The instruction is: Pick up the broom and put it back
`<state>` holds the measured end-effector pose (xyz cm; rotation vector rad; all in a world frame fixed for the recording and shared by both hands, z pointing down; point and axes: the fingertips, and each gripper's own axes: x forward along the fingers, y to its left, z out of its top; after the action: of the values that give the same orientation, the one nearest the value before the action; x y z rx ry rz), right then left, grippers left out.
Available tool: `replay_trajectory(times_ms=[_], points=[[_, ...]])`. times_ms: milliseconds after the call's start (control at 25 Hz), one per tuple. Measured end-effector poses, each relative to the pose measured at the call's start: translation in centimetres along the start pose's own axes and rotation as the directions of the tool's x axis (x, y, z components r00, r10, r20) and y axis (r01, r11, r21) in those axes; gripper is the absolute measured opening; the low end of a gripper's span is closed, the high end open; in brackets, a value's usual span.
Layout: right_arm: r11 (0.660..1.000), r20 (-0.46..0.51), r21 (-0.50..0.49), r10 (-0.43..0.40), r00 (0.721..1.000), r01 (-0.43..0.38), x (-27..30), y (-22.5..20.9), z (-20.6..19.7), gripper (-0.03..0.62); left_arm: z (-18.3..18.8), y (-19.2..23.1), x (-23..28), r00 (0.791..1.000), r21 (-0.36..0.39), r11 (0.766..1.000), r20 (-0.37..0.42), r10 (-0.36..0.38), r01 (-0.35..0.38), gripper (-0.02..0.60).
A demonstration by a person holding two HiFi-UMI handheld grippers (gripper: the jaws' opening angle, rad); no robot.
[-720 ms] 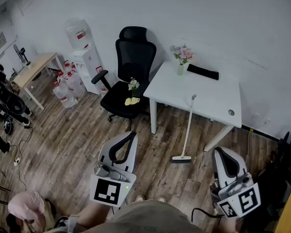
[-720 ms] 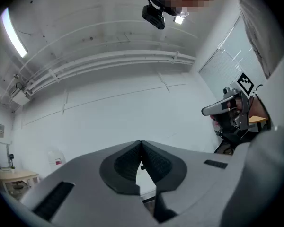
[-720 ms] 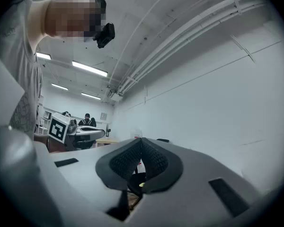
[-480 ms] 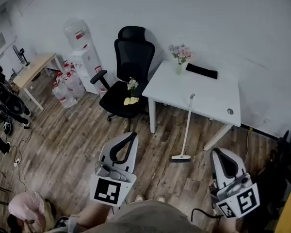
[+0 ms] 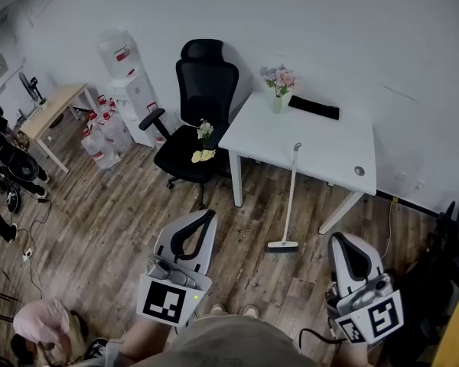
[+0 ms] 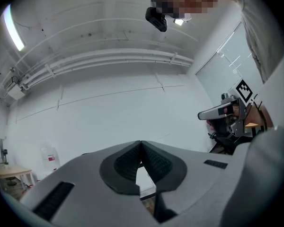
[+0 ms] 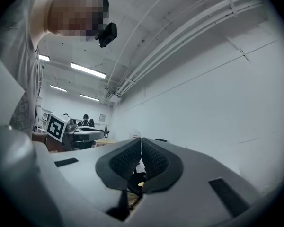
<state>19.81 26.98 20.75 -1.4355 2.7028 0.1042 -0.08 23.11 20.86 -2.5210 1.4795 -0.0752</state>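
A white broom (image 5: 288, 200) leans against the front edge of the white table (image 5: 329, 153), its head on the wooden floor. My left gripper (image 5: 204, 217) is held low at the bottom left of the head view, well short of the broom, jaws shut and empty. My right gripper (image 5: 340, 243) sits at the bottom right, to the right of the broom's head, jaws shut with nothing between them. In the left gripper view the left gripper (image 6: 141, 145) has its pads together; in the right gripper view the right gripper (image 7: 141, 142) shows the same.
A black office chair (image 5: 195, 105) with a flower on its seat stands left of the table. A vase of flowers (image 5: 276, 86) and a black keyboard (image 5: 314, 108) are on the table. A water dispenser (image 5: 125, 81) and several bottles stand by the wall. A wooden desk (image 5: 52, 113) is at far left.
The whole scene has slid slightly up and left in the head view as the head moved. Both grippers keep their places and stay shut.
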Motion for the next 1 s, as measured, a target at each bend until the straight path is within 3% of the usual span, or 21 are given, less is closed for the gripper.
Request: replay_trajectory(times_ms=[200,360,480,720,1000], points=[[0.999,0.007,0.016,0.032,0.999,-0.032,-0.9,-0.8,-0.4,0.029,-0.2,-1.3,-0.1,1.0,0.001,1.0,-0.01,0.028,-0.028,0.015],[0.999,0.006,0.013,-0.051,0.999,0.05,-1.3,-2.9,-0.8,0.032,-0.2,-1.5,0.1,0.999,0.005,0.999,-0.001,0.053,-0.053,0.015],[0.997,0.023,0.01,-0.08,0.997,0.079,-1.4,-4.0,-0.4,0.178,-0.2,-1.3,0.2,0.998,0.019,0.998,-0.001,0.065,-0.065,0.015],[0.996,0.04,0.02,-0.083,0.996,0.082,-0.6,-4.9,-0.4,0.183,-0.5,-0.8,1.6,0.998,0.025,0.998,-0.005,0.063,-0.063,0.015],[0.994,-0.042,0.025,-0.101,0.994,0.102,2.6,-6.7,-3.8,0.187,-2.5,1.1,4.4,0.999,0.002,0.999,-0.024,0.044,-0.044,0.015]])
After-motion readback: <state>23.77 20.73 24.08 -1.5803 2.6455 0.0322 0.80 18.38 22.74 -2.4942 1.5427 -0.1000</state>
